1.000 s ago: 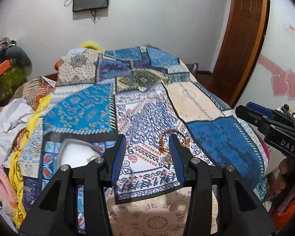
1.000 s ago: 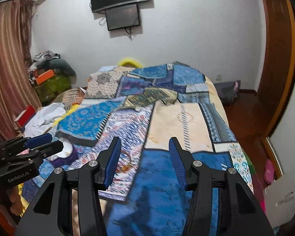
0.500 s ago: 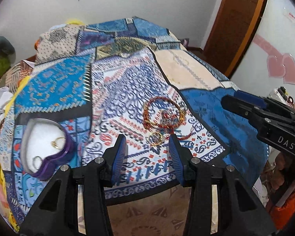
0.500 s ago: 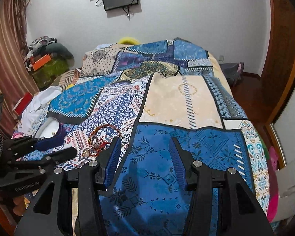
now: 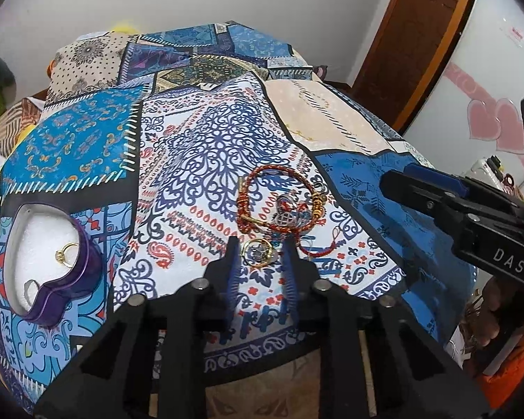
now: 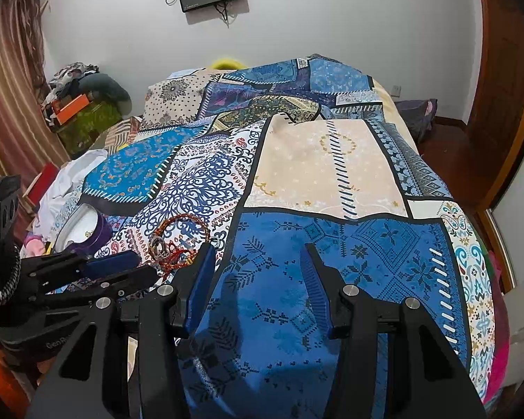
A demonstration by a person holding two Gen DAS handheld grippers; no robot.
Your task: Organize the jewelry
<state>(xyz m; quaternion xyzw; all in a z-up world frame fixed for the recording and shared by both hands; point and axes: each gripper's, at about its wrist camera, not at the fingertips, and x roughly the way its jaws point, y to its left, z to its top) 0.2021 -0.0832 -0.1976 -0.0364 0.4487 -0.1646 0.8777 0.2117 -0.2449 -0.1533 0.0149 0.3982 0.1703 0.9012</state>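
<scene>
gold ring on quilt between left gripper fingers, narrowly parted; right gripper wide, holding nothing.

A patchwork bedspread mixes blue, white, cream and black panels with paisley and floral prints. On its white panel lies a red-and-orange braided bracelet, with a gold ring just beside it; a purple-walled, white-lined heart-shaped box holds another gold ring.
</scene>
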